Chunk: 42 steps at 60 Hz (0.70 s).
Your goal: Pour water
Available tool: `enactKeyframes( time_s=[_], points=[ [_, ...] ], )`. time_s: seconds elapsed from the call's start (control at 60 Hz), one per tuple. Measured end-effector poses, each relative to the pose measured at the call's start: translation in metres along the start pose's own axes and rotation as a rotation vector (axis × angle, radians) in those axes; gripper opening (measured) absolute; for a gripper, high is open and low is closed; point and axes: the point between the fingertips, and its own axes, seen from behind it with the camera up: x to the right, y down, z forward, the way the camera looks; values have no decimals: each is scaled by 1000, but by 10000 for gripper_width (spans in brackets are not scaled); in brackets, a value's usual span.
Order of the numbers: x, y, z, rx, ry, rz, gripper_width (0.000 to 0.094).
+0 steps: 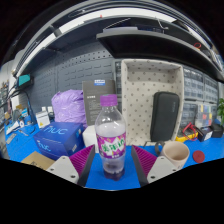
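Gripping stage: tongs clamp bottle, purple cap on, above blue surface; next: uncap, tilt over cup.

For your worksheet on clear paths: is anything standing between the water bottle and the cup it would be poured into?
Nothing visible does. The water bottle stands between the fingers of the gripper. The cup sits to its right on the blue table, with only bare tabletop showing between them.
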Motion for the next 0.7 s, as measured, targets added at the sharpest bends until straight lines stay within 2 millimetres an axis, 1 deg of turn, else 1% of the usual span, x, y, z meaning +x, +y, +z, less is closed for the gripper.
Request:
enactKeyframes(
  time_s=[0.067, 0.15, 0.183, 0.217, 0.3, 0.333, 0.35, 0.367, 0.383, 0.4, 0.417, 0.433, 0.6, 0.7],
  points=[
    [0, -4, 17, 14, 7, -7, 733],
    [1, -3, 34, 19, 14, -22, 732],
    [2, -4, 39, 34, 18, -36, 672],
    [2, -5, 43, 40, 22, -42, 536],
    [0, -7, 46, 60, 21, -43, 466],
    [-1, -7, 46, 64, 20, -46, 457],
    [-1, -6, 45, 65, 19, -49, 426],
    [-1, -6, 45, 67, 18, -51, 434],
    [-1, -7, 44, 72, 14, -48, 394],
    [0, -7, 44, 74, 12, -47, 392],
    [0, -7, 44, 77, 12, -45, 415],
    [0, -7, 44, 76, 13, -41, 364],
    [2, -6, 44, 66, -3, -22, 363],
    [8, -7, 44, 35, -23, 52, 363]
  ],
)
